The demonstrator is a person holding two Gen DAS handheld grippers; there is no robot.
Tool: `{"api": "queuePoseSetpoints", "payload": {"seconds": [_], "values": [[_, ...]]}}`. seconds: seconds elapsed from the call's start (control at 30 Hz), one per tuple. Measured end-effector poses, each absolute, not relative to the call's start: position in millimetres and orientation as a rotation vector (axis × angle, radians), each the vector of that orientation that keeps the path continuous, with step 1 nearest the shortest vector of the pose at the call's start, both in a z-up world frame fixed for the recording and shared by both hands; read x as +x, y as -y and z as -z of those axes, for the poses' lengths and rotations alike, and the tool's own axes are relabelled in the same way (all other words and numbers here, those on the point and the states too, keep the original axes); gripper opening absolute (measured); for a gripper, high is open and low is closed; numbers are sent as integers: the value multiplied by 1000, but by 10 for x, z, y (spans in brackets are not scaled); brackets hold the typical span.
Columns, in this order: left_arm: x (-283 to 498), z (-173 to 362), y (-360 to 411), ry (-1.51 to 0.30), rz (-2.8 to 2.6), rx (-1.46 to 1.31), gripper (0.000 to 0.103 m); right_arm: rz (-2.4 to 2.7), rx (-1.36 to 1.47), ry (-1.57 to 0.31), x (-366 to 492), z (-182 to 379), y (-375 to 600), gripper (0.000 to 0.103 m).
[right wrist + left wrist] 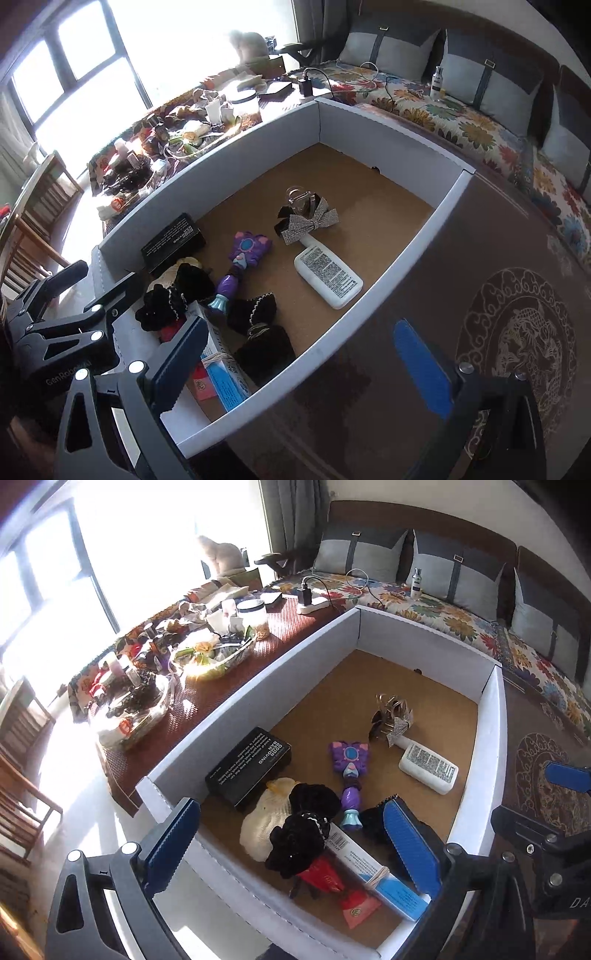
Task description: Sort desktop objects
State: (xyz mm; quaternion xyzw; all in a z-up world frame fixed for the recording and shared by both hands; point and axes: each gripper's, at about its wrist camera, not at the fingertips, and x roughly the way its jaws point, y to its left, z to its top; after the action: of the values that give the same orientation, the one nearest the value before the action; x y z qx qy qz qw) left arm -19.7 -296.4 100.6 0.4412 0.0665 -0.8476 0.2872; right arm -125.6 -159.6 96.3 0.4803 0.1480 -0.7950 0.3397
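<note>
- While both hang over the white tray [476, 775], left tongs [291, 849] and right tongs [303, 365] gape wide, gripping nothing.
- Purple toy [240, 266] lies beside white bottle [328, 277].

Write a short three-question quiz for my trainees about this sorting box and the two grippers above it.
1. True or false: the left gripper is open and holds nothing.
2. Which item touches the white bottle's neck? A) black box B) rhinestone bow clip C) purple toy wand
3. Fill in: the box's floor is lined with brown ____.

Key
1. True; its blue pads stand wide apart.
2. B; the rhinestone bow clip lies over the neck, while the purple toy wand and the black box lie apart.
3. Cardboard.
</note>
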Motion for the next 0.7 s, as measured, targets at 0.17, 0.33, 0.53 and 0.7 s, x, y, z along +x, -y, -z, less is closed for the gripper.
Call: {"api": "queuePoseSetpoints", "payload": {"seconds": [0.17,0.33,0.53,0.7], "values": [[8,-1120,2975,-343,2343,1129,101,2066,1223,-427,-1167,-1033,1623,101],[123,-1209,3033,-422,2345,1051,101,2088,1219,-435,-1200,-1102,1591,101],[199,-1245,3120,-460,2336,996,101,2105,1217,-448,-1250,-1097,1571,101],[169,-1188,3127,-461,2344,1037,101,2093,1224,-434,-1241,-1038,1594,101]]}}
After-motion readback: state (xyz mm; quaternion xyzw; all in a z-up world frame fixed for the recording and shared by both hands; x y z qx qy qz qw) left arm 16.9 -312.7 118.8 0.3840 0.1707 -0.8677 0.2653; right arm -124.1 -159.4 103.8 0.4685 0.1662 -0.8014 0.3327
